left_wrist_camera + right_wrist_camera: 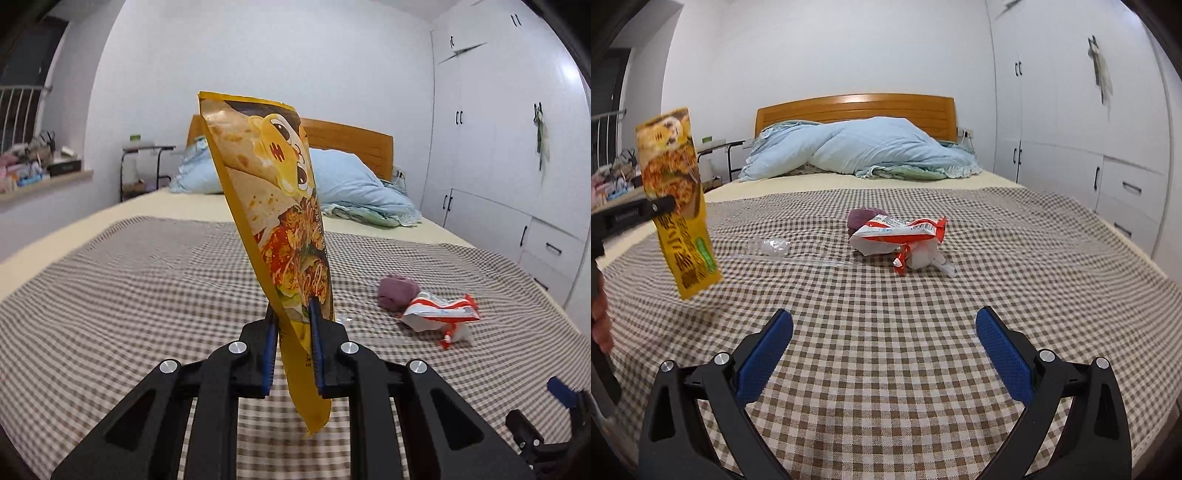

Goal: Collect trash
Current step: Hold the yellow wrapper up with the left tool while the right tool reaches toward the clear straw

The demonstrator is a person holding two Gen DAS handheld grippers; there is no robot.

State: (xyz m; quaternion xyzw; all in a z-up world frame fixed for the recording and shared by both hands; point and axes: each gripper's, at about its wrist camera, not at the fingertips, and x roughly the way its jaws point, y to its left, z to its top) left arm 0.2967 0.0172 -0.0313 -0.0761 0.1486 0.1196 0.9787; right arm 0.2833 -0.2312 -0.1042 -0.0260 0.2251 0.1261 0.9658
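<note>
My left gripper [291, 314] is shut on a yellow food wrapper [273, 206], which stands nearly upright above the checked bed cover [147, 280]. The right wrist view shows that same yellow wrapper [677, 199] lifted at the far left, pinched by the left gripper [666, 204], with a hand below it. On the cover lies a red and white wrapper [905, 236] against a purple bundle [862, 218], with a clear plastic piece [772, 246] to its left. My right gripper [884, 325] is open, low over the cover, short of the red wrapper.
A blue duvet [864, 147] is heaped by the wooden headboard [855, 107]. White wardrobes [1071, 122] line the right side. A small side table [146, 158] and a cluttered sill [33, 166] stand at the left.
</note>
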